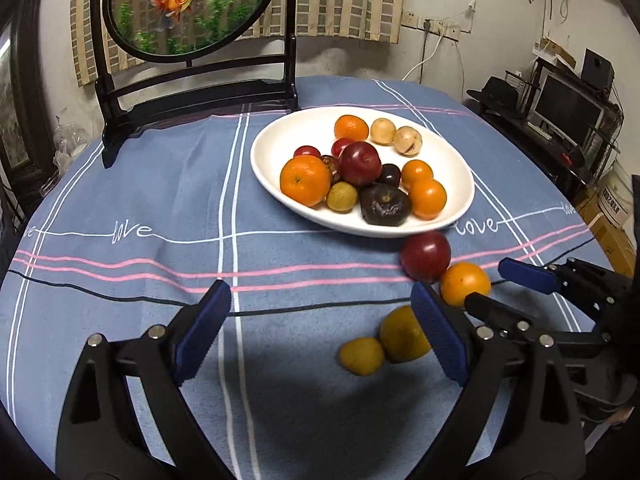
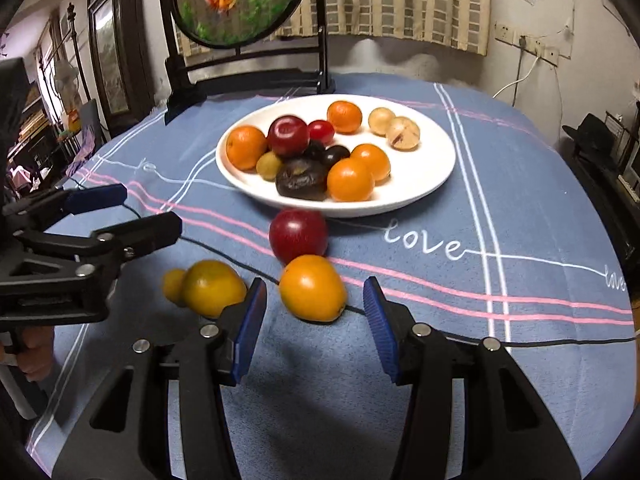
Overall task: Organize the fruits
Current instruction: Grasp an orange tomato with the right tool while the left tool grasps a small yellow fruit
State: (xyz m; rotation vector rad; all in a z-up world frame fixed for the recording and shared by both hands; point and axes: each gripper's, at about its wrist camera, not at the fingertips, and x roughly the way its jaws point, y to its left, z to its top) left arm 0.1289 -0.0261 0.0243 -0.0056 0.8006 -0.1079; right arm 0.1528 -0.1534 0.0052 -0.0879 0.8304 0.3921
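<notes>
While most fruits sit heaped in the white plate (image 1: 280,184) at upper centre, four lie loose on the blue-clothed surface (image 1: 120,280) below it: a glossy red plum (image 2: 298,236), an orange (image 2: 312,288), and two yellowish citrus. The left gripper (image 1: 320,332) gapes wide and empty; the right gripper (image 2: 316,320) stands partly open, empty, just below the orange.
</notes>
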